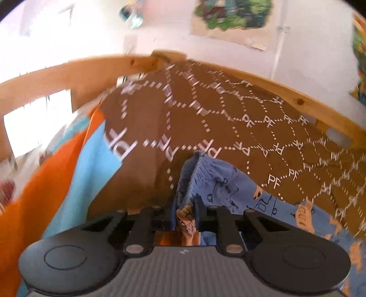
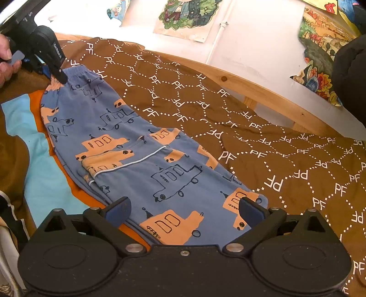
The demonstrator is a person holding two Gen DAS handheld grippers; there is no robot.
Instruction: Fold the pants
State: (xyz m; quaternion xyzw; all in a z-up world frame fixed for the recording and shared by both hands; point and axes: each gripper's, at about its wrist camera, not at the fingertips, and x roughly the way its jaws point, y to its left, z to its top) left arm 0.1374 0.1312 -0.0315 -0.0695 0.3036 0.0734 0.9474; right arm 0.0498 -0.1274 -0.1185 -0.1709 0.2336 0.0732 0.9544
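Blue pants printed with orange vehicles lie lengthwise on a brown patterned blanket, the legs stacked on each other. Their elastic waistband is at the far end, the leg cuffs near my right gripper. My left gripper is shut on a bunch of the waistband fabric, lifting it slightly. In the right wrist view the left gripper shows at the top left corner of the pants, held by a hand. My right gripper stands open over the cuff end, nothing pinched between its fingers.
A wooden bed rail runs along the far side by a white wall with drawings. An orange and light blue cloth lies under the pants' left edge. A dark garment hangs at the right edge.
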